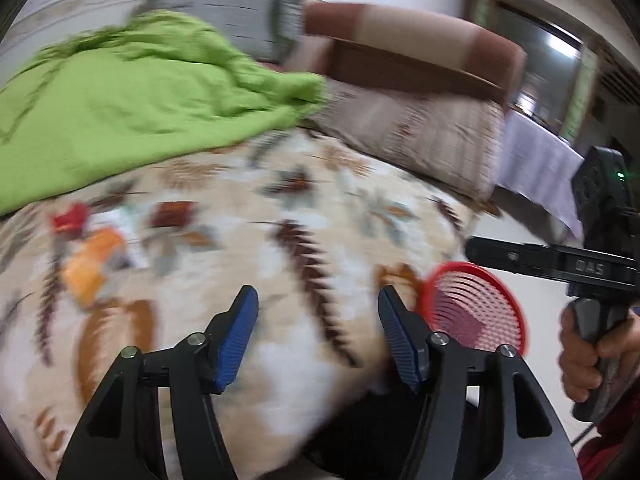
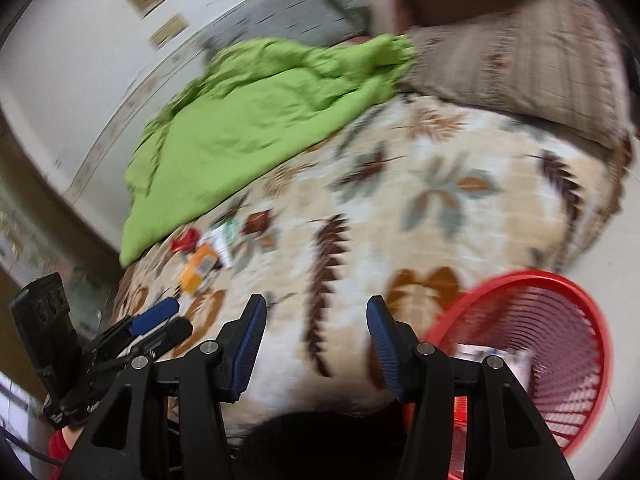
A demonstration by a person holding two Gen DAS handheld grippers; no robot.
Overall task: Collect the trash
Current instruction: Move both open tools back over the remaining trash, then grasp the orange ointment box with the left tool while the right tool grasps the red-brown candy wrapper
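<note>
Trash lies on the leaf-patterned bed cover: an orange packet [image 1: 90, 268], a red wrapper [image 1: 70, 216] and a white wrapper [image 2: 222, 246]; the orange packet [image 2: 198, 268] and red wrapper [image 2: 186, 239] also show in the right wrist view. A red mesh basket [image 2: 540, 356] stands beside the bed at the right, with something pale inside; it also shows in the left wrist view [image 1: 474, 312]. My left gripper [image 1: 318, 294] is open and empty above the bed, right of the trash. My right gripper [image 2: 316, 304] is open and empty, next to the basket.
A green cloth [image 1: 132, 96] lies bunched on the far left of the bed [image 1: 304, 208]. A brown striped pillow [image 1: 420, 128] and a brown headboard [image 1: 420, 44] sit at the far right. A table with a white cloth [image 1: 540, 164] stands beyond. Frames are motion-blurred.
</note>
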